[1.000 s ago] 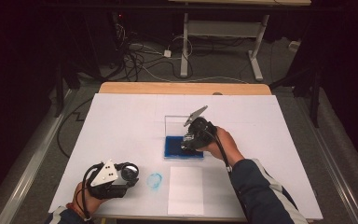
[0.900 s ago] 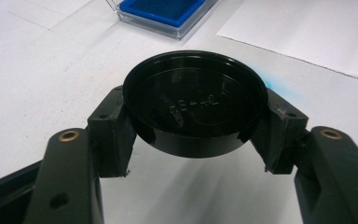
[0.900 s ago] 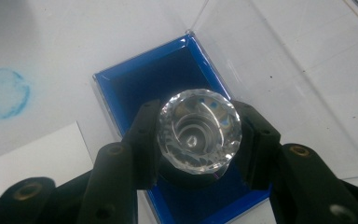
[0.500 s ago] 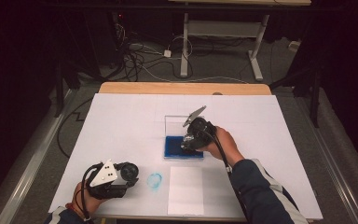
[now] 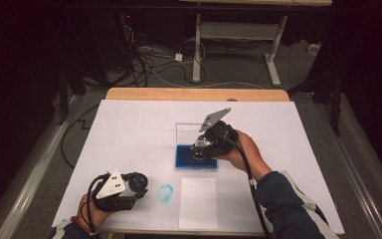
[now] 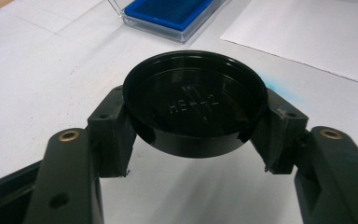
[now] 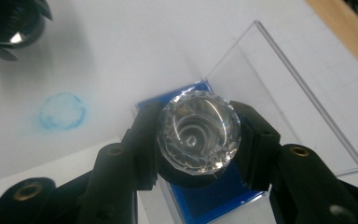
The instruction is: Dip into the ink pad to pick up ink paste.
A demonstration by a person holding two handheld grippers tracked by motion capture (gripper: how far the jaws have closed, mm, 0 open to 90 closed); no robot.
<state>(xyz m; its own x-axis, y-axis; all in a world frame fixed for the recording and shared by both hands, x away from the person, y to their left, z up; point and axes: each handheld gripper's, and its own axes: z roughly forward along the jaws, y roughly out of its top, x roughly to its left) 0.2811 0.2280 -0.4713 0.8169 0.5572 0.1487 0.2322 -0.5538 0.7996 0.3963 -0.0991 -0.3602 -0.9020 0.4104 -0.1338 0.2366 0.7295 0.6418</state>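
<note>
Left gripper (image 5: 138,183) sits low near the desk's front-left corner, its 2 jaws pinching a black round lid (image 6: 195,103) by the rim, hollow side up. Just beside it, a blue ring stain (image 5: 165,193) marks the white desk (image 5: 129,129), next to a paper sheet (image 5: 198,203) at the front edge. Mid-desk, the right gripper (image 5: 199,149) hovers over the blue ink pad (image 5: 184,160) in its open clear case (image 7: 279,79), jaws clamped on a faceted clear stamp (image 7: 198,132).
</note>
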